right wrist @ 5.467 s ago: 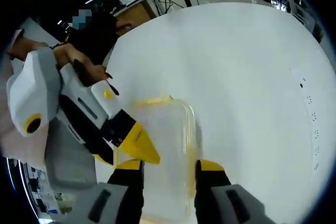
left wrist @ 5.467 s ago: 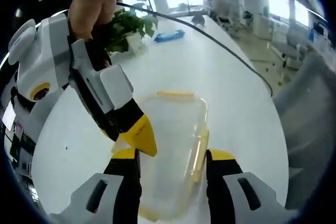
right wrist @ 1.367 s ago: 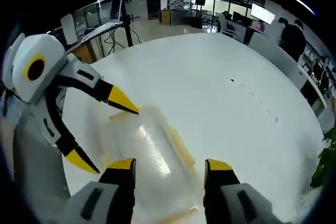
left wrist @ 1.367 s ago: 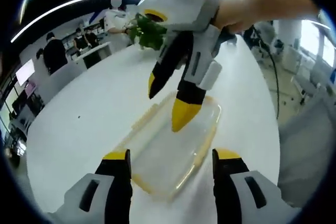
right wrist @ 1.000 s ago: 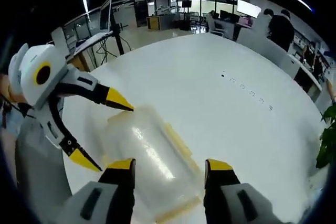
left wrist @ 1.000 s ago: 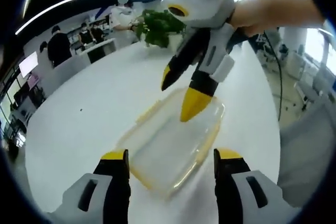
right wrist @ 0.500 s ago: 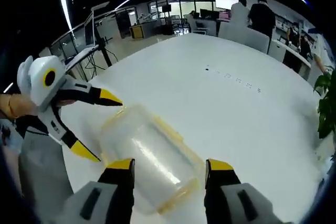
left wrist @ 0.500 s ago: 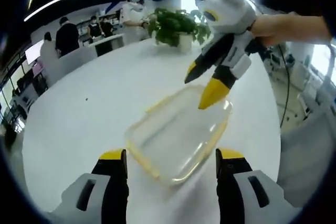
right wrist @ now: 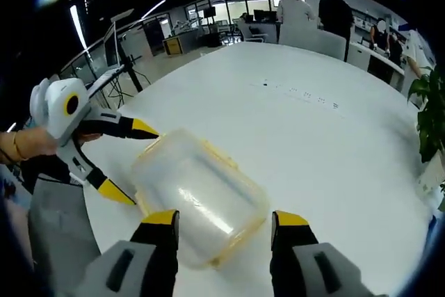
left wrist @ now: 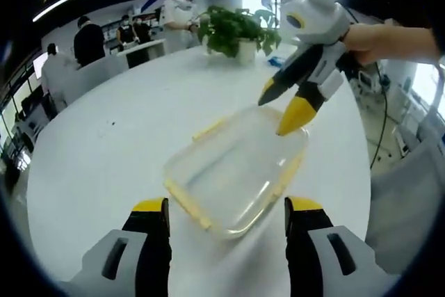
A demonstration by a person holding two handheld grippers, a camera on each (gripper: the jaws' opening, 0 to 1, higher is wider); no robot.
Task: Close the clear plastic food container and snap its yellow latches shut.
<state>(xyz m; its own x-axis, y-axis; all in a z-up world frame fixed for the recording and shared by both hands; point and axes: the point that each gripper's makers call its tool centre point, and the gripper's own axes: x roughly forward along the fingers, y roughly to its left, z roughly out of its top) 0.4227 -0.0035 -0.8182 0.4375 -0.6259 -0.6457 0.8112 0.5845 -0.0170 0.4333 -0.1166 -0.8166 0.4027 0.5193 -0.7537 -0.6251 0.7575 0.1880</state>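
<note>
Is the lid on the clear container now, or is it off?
On. The lid covers the clear container on the white table. Whether its yellow latches are snapped shut cannot be told.

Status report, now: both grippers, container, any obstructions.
Left gripper open, right gripper open, both off the container. Lid on, latch state unclear. Potted plant far back, nothing in the way.

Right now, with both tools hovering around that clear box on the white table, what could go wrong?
The clear plastic food container with yellow latches sits free on the smooth white table, so a push from one side could slide it. The right tool is open, one tip near the far rim; it might slip off the lid. The left tool, also open, holds nothing steady.
</note>
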